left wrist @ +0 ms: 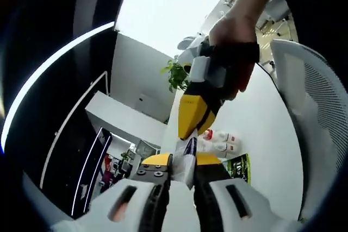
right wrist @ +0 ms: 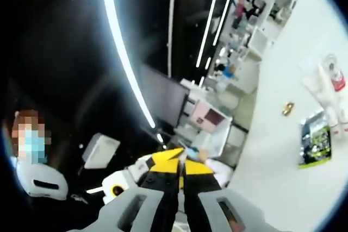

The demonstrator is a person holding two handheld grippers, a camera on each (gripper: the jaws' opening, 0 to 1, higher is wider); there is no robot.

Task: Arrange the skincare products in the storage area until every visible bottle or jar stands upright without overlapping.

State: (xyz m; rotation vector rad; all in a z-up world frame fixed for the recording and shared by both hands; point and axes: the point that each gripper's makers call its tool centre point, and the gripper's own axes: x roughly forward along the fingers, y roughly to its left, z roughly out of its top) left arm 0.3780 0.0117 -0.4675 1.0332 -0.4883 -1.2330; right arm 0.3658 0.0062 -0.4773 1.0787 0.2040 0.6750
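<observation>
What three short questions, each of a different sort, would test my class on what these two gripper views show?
1. True or false: the white bottles lie on the white table.
2. What does the left gripper hold? A) small box B) spoon C) cloth
3. Fill in: beside the bottles lies a green ____.

Key: 1 true. 2 A. 3 packet. The right gripper has its jaws together, a person's hand holding it.

Bottles (right wrist: 333, 93) blurred, perhaps overlapping

both tilted, above table (left wrist: 261, 112) | shared: bottles (left wrist: 220, 140) (far)
</observation>
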